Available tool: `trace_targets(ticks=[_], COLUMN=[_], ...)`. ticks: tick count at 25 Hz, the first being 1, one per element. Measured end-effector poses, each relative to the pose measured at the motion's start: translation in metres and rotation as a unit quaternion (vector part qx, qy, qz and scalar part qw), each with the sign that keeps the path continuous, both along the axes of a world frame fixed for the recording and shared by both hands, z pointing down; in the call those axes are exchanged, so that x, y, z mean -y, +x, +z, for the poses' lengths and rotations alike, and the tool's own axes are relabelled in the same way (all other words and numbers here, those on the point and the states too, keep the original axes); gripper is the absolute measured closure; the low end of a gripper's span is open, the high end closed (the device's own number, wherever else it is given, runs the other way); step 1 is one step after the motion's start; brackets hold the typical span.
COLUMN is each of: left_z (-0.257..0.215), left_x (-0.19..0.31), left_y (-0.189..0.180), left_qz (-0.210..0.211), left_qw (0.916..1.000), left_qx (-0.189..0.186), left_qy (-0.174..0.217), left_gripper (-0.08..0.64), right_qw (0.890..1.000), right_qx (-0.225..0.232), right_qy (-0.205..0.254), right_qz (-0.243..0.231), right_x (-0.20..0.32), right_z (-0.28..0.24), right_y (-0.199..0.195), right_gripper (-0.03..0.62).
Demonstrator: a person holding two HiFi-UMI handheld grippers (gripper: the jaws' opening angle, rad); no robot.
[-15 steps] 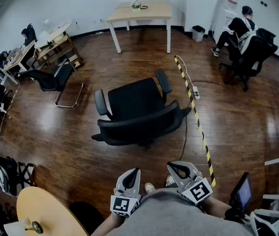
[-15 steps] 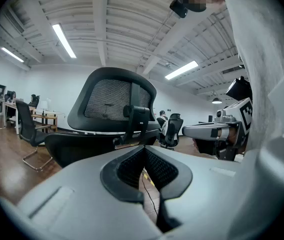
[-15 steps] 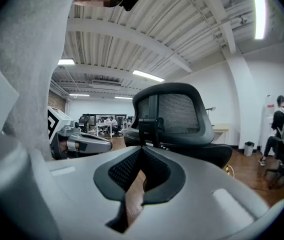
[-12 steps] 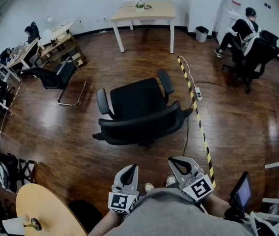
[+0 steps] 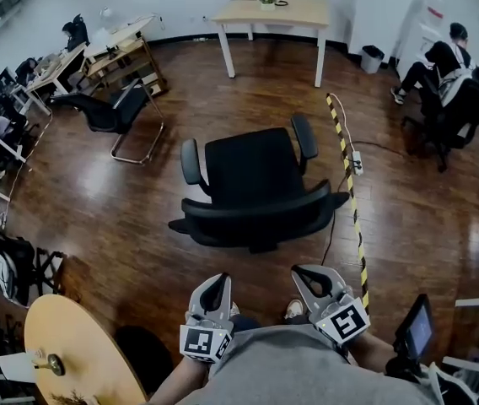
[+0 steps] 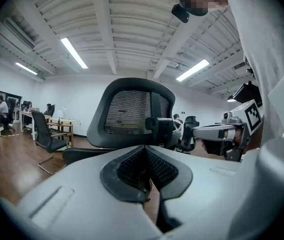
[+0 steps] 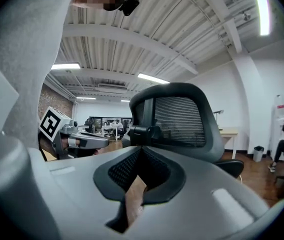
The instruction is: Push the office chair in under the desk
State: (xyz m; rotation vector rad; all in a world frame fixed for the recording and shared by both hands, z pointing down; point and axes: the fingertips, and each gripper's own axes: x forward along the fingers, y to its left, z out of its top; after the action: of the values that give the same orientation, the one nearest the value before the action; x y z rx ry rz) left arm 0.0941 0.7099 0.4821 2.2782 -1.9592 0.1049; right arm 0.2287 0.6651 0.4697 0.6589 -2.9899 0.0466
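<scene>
The black office chair point(image 5: 252, 184) stands in the middle of the wood floor, its mesh back towards me and its seat facing the light wooden desk point(image 5: 277, 8) at the far wall, well apart from it. Both grippers are held close to my body, short of the chair and not touching it. My left gripper point(image 5: 216, 283) is shut and empty; the chair back point(image 6: 132, 111) fills its view ahead. My right gripper point(image 5: 309, 277) is also shut with nothing in it, and its view shows the chair back point(image 7: 179, 119) too.
A yellow-black floor strip point(image 5: 349, 184) and a cable with a power strip point(image 5: 357, 162) run right of the chair. A black sled-base chair point(image 5: 113, 112) stands at left, a round wooden table point(image 5: 75, 353) at lower left. A seated person point(image 5: 446, 62) and a bin point(image 5: 372, 58) are far right.
The head view has shifted, so the room sits further right and lower in the picture. The chair keeps its place on the floor, and both grippers stay close to my body.
</scene>
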Motion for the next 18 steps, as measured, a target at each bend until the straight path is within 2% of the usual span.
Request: trace_targets(ticks=[4, 7, 11, 15, 18], left_z=[0.001, 0.004, 0.003, 0.000, -0.008], left_x=[0.009, 0.020, 0.028, 0.036, 0.046], left_y=[-0.037, -0.068, -0.102, -0.115, -0.108], left_qz=[0.008, 0.044, 0.102, 0.136, 0.142], left_qw=[1.0000, 0.9989, 0.9947, 0.9905, 0.9896], left_qx=[-0.003, -0.014, -0.017, -0.022, -0.023], left_qy=[0.003, -0.001, -0.003, -0.002, 0.011], left_gripper=[0.560, 0.560, 0.560, 0.560, 0.560], right_qw=[1.000, 0.997, 0.988, 0.980, 0.977], right_qx=[-0.011, -0.015, -0.030, -0.030, -0.029], right_qy=[-0.006, -0.009, -0.013, 0.000, 0.013], right_qz=[0.021, 0.071, 0.149, 0.195, 0.211], right_x=[0.005, 0.014, 0.013, 0.008, 0.012], right_z=[0.005, 0.009, 0.014, 0.007, -0.002], right_y=[-0.025, -0.046, -0.061, -0.067, -0.054], right_gripper=[0.588, 0.588, 0.588, 0.588, 0.588])
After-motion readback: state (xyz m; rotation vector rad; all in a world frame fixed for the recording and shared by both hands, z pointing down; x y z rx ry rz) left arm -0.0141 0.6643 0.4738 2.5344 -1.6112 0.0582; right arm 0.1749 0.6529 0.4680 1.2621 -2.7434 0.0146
